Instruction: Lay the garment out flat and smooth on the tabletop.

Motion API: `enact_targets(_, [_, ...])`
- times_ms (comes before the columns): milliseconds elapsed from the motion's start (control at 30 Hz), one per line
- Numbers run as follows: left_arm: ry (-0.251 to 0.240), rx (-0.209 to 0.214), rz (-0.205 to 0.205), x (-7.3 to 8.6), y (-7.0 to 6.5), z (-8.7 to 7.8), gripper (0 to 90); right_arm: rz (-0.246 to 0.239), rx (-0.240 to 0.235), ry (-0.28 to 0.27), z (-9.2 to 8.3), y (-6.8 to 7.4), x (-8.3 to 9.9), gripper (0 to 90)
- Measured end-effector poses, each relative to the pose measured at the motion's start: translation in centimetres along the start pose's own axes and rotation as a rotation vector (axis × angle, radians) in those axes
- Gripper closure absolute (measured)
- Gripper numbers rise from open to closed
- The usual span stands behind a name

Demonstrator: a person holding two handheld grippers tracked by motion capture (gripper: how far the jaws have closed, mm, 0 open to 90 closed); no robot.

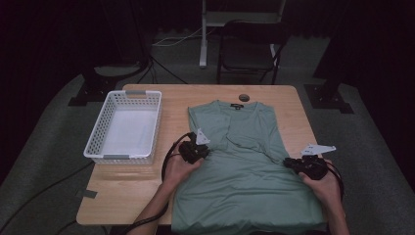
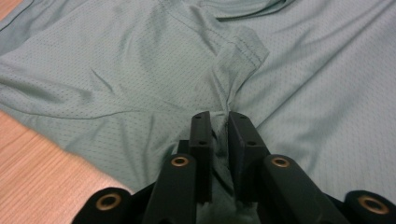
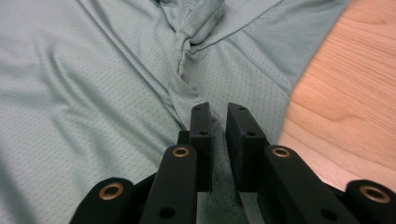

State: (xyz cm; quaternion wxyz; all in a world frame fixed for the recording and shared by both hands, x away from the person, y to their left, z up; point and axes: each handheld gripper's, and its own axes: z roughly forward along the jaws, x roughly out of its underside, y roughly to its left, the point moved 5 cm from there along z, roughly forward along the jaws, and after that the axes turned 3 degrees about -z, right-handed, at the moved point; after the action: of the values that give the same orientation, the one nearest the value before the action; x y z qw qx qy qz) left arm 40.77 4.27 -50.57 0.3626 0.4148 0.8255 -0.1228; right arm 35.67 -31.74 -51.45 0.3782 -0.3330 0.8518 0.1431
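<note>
A sage-green T-shirt (image 1: pixel 244 171) lies flat on the wooden table (image 1: pixel 127 191), collar at the far end, its sleeves folded in over the chest. My left gripper (image 1: pixel 206 152) rests on the shirt's left side. Its jaws pinch a raised fold of the mesh cloth (image 2: pixel 116 70), just below a sleeve hem (image 2: pixel 247 49); the left gripper (image 2: pixel 219 116) is shut on that fold. My right gripper (image 1: pixel 289 162) sits at the shirt's right edge, close to bare wood. A ridge of cloth (image 3: pixel 93 70) runs into the right gripper (image 3: pixel 219 109), whose jaws are nearly together on it.
A white plastic basket (image 1: pixel 120 157) stands on the table's left side with nothing in it. A small dark round thing (image 1: pixel 243 98) lies beyond the collar. Behind the table stand a dark chair (image 1: pixel 249 44) and stand legs. Bare wood shows at the front left.
</note>
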Motion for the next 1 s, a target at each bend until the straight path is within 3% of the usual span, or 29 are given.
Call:
enact_targets(100, [-0.005, 0.008, 0.011, 0.2, 0.1, -0.6, 84.2, 0.010, 0.004, -0.001, -0.2, -0.2, 0.2, 80.4])
enact_targets(333, [-0.014, -0.024, 0.019, 1.6, 1.1, -2.6, 84.8, 0.029, 0.030, -0.011, -0.7, -1.1, 0.8, 80.3])
enact_targets(633, [0.017, -0.145, 0.000, 3.3, 3.5, -4.0, 84.8, 0.063, 0.070, -0.020, -1.3, -2.2, 1.5, 80.3])
enact_targets(800, [0.015, -0.176, -0.033, 3.3, 4.2, -4.0, 84.8, 0.074, 0.086, -0.025, -1.6, -2.5, 1.8, 80.3])
enact_targets(900, [0.012, -0.165, -0.039, 3.3, 4.2, -3.8, 84.7, 0.081, 0.093, -0.023, -1.7, -2.7, 2.0, 80.3])
enact_targets(1000, [-0.017, -0.111, -0.029, 3.2, 3.6, -4.0, 79.6, 0.089, 0.091, -0.026, -1.8, -2.7, 2.1, 80.2])
